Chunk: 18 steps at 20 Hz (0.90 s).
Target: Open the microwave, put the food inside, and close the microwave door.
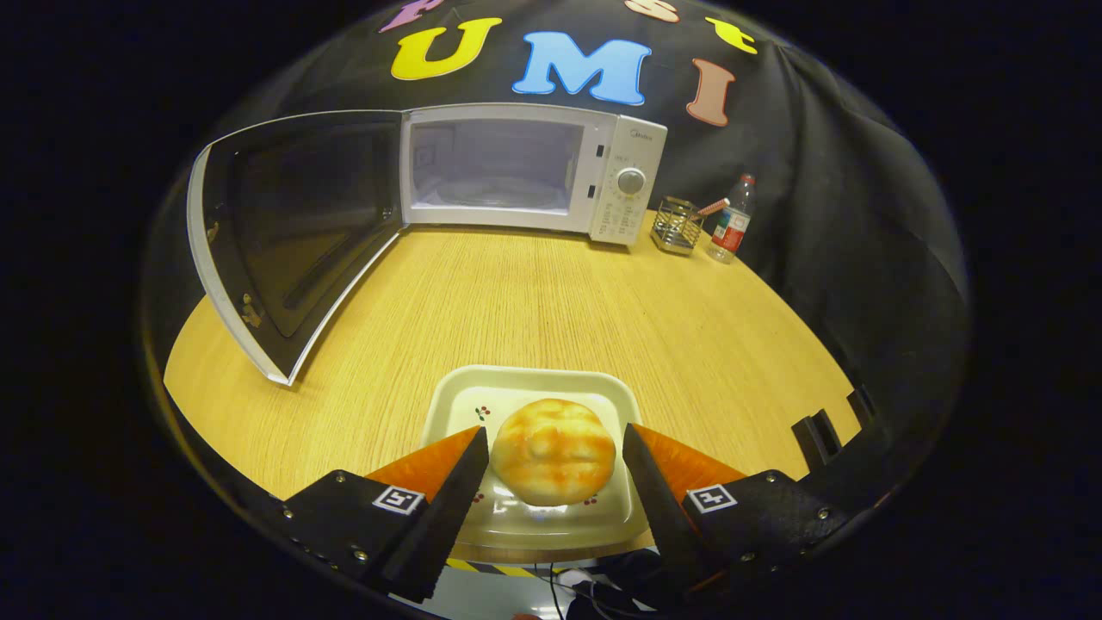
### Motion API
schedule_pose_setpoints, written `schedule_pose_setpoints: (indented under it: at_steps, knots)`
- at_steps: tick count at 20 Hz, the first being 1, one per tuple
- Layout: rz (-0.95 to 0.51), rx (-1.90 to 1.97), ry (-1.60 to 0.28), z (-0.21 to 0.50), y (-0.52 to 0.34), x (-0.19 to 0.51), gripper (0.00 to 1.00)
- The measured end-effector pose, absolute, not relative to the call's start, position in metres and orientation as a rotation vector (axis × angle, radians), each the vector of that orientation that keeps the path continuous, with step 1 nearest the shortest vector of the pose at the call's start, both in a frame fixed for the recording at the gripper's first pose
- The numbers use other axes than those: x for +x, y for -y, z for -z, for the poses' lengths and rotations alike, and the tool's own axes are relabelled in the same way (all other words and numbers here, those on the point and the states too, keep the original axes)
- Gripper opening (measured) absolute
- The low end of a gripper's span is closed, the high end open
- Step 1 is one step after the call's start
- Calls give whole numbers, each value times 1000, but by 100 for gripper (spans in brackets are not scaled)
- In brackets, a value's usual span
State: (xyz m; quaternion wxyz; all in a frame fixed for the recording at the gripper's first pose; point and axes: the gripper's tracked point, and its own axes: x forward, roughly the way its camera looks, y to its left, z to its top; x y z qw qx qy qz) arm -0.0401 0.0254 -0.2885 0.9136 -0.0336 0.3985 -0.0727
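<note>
While the gripper [555, 448] hung low over the near edge of the table [560, 293], pointing straight toward the microwave [534, 168], its jaws stood open, one finger on each side of the bun [554, 461]. The two fingers [448, 491] were wedge-shaped, matt black on the inner faces and orange on the outer, and each carried one small square black-and-white marker. I could not tell whether the tips touched the bun; they looked just beside it rather than pressing in.

One bun lay there, round, golden and mottled with paler patches, its crust smooth and slightly dimpled. It sat in the middle of one tray [534, 387], a pale, glossy, square dish with rounded corners and little printed sprigs, set at the table's near edge.

Beyond the fingers stretched bare, light wood with a fine straight grain. At the far end stood the one white microwave, its cavity lit and open, a round knob on the panel. Its door [293, 232] was swung wide to the left, dark glass in a white frame.

Just beside the microwave stood one wire-mesh holder [676, 226] with a pink-tipped stick in it, and next to that one clear plastic bottle [732, 220] with a red cap.
</note>
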Motion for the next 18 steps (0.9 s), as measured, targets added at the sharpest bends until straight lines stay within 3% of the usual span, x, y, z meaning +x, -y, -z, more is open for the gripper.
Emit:
schedule_pose_setpoints:
  at_steps: [8,12,14,15,16,17,18]
  knots:
    - [114,-75,-850,302,-27,-36,94]
    - [71,-75,-852,303,-30,-32,81]
    - [63,-64,-842,304,-30,-30,81]
    - [64,-69,-837,302,-29,-30,73]
    - [54,-81,-824,301,-29,-28,73]
    - [57,-105,-826,300,-27,-30,62]
    - [54,-117,-820,298,-27,-32,62]
